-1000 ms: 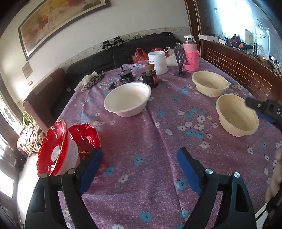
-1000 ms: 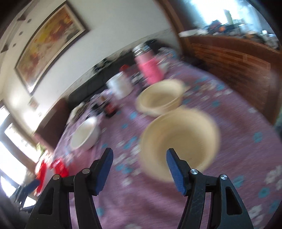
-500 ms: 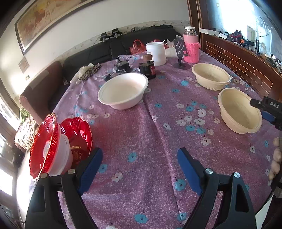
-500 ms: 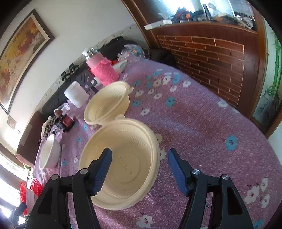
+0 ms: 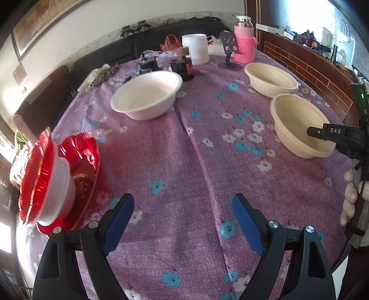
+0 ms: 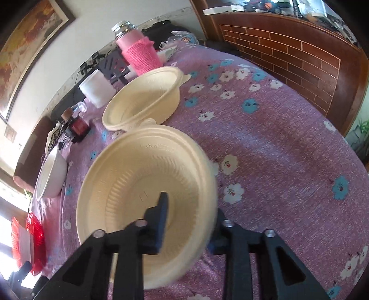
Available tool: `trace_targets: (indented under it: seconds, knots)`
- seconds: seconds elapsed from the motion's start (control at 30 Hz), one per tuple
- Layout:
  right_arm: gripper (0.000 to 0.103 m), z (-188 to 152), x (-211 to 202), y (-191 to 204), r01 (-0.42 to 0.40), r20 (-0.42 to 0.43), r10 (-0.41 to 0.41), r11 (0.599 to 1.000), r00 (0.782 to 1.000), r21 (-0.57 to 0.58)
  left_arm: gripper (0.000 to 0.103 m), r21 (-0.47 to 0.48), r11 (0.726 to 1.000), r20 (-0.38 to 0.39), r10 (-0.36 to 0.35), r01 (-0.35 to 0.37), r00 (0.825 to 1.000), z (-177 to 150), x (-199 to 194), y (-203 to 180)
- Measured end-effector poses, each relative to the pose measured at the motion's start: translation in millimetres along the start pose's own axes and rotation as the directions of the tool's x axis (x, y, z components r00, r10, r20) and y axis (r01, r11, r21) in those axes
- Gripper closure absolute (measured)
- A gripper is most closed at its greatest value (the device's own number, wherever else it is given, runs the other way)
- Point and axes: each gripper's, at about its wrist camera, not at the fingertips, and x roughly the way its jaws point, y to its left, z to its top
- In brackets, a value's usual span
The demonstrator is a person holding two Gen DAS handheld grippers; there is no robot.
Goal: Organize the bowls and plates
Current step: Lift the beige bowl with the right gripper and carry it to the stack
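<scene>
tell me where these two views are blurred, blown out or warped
Left wrist view: the window at upper right is blown out, fisheye curves the table edge, the red plates are slightly smeared. Right wrist view: motion blur softens the near cream bowl and the closing right gripper straddling its rim; the far-left edge is washed out.
</scene>
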Motion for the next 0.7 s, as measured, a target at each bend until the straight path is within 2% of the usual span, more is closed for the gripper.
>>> trace_targets:
  seconds: [0.13,0.27,0.43,0.7]
  knots:
    - [0.078,-9.6,-1.8,8.0,-0.028,-0.018,0.028,0.999,0.999,-0.024,0.017,-0.004,0.999,-0.026,-0.037,0.037,0.999,-6.0,6.1,-1.8]
    - [0.078,-22.0,-2.9,19.9,-0.095,-0.045,0.093,0.995,0.995,-0.037,0.017,-0.036,0.993,-0.079,-0.117,0.114,0.990,-12.7,15.5,-3.6]
    - [0.078,-37.7,-4.3,28.1,-0.176,-0.064,0.173,0.984,0.983,-0.037,0.017,-0.066,0.992,-0.085,-0.113,0.107,0.990,-12.5,18.1,-8.5]
    - [0.078,-50.8,-6.1,36.5,-0.248,-0.101,0.240,0.965,0.966,-0.082,0.017,-0.067,0.994,-0.079,-0.086,0.081,0.993,-3.1,17.8,-29.1]
